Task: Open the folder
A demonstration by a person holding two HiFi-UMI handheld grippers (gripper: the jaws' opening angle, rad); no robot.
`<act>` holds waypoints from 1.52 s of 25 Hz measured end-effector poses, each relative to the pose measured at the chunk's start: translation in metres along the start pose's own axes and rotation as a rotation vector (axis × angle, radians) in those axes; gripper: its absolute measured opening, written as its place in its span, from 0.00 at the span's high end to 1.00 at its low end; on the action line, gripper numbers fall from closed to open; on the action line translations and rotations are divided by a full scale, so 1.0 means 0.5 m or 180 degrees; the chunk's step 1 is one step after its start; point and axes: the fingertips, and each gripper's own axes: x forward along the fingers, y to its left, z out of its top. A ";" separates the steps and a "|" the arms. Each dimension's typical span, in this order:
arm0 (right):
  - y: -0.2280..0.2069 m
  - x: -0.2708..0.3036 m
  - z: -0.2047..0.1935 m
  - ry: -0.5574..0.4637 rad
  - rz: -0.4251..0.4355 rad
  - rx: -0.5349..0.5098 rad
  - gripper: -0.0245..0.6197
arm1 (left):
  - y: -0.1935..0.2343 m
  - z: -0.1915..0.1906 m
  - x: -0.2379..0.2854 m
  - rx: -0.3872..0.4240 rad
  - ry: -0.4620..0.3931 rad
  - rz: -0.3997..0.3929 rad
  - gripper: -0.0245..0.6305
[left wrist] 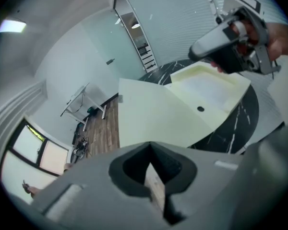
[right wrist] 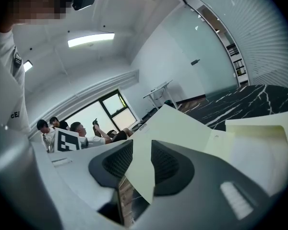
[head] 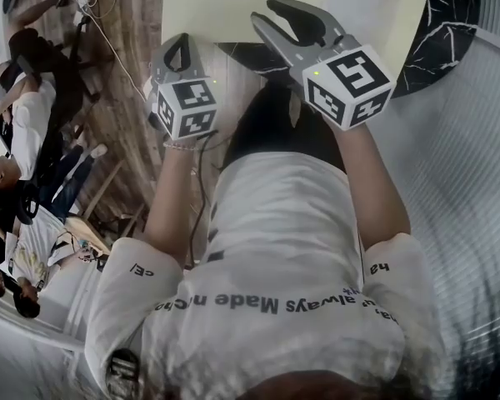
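Observation:
A pale yellow folder (head: 208, 7) lies on a round black marble table (head: 450, 23). Its cover (left wrist: 153, 114) stands raised at a slant above the back sheet (left wrist: 206, 87). My right gripper (head: 263, 12) reaches over the folder's near edge. In the right gripper view the cover's corner (right wrist: 177, 123) passes between that gripper's (right wrist: 141, 159) dark pads, which are shut on it. My left gripper (head: 182, 40) hovers left of it, over the folder's near left edge. Its tips meet with nothing between them (left wrist: 150, 145). The right gripper (left wrist: 194, 49) also shows at the far side in the left gripper view.
Wood floor (head: 125, 73) runs left of the table, where people sit (head: 25, 132). A ribbed white wall (head: 475, 182) curves along the right. A white desk (left wrist: 81, 102) stands far off by the wall. The table's dark top (right wrist: 240, 99) extends beyond the folder.

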 end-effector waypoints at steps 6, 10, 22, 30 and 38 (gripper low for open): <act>-0.041 -0.070 -0.020 -0.0035 -0.0213 0.0043 0.79 | 0.003 -0.076 0.088 -0.0067 0.0332 -0.0051 0.96; -0.068 -0.109 -0.034 -0.0037 -0.0323 0.0084 0.80 | -0.001 -0.099 0.130 -0.0050 0.0505 -0.0069 0.96; -0.101 -0.217 -0.048 -0.0122 -0.0624 0.0133 0.81 | -0.028 -0.155 0.208 0.0018 0.0864 -0.0194 0.96; -0.108 -0.283 -0.034 -0.0150 -0.0813 0.0076 0.82 | -0.028 -0.155 0.206 0.0003 0.0942 -0.0256 0.96; -0.100 -0.360 0.019 -0.0192 -0.1020 -0.0170 0.86 | 0.008 -0.078 0.105 -0.0317 0.0608 -0.0140 0.96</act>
